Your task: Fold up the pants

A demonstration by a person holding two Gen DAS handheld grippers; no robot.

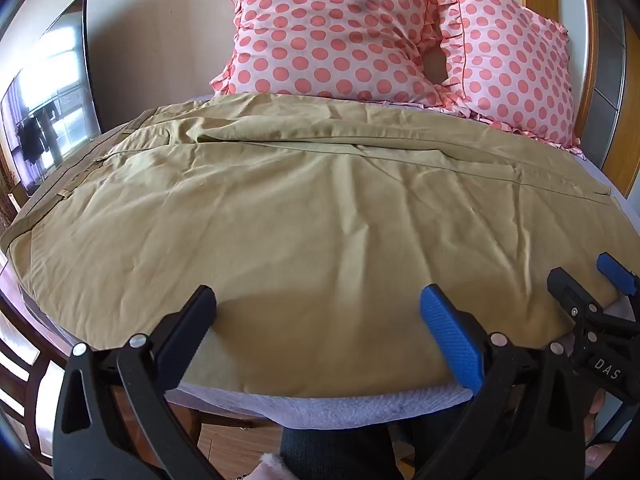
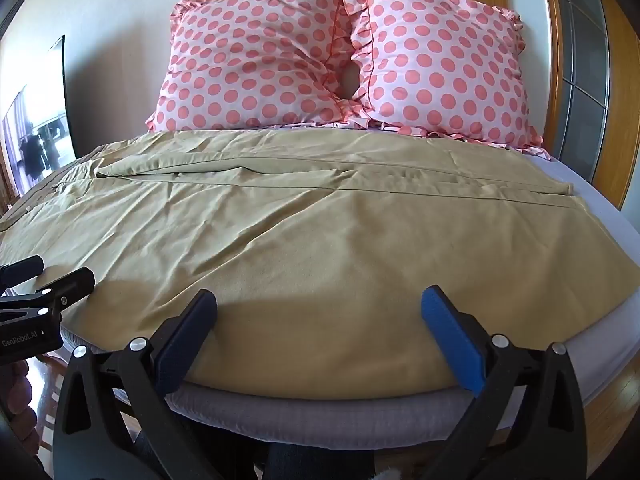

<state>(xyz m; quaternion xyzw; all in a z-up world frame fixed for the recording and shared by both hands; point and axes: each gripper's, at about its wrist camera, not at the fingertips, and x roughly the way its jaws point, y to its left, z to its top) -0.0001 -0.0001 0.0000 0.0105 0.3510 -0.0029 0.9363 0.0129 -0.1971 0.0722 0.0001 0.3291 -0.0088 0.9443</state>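
Khaki pants (image 1: 304, 208) lie spread flat across the bed, waistband at the left, leg hems at the right; they also show in the right wrist view (image 2: 320, 240). One leg lies along the near edge, the other behind it toward the pillows. My left gripper (image 1: 318, 300) is open and empty over the near edge of the pants. My right gripper (image 2: 319, 304) is open and empty over the same near edge, further right. The right gripper shows at the right in the left wrist view (image 1: 592, 276); the left gripper shows at the left in the right wrist view (image 2: 52, 272).
Two pink polka-dot pillows (image 2: 340, 60) lean against the wall at the head of the bed. The bed's grey mattress edge (image 2: 320, 412) runs just under the grippers. A dark screen (image 1: 52, 92) stands at the left. A wooden door frame (image 2: 560, 60) is at the right.
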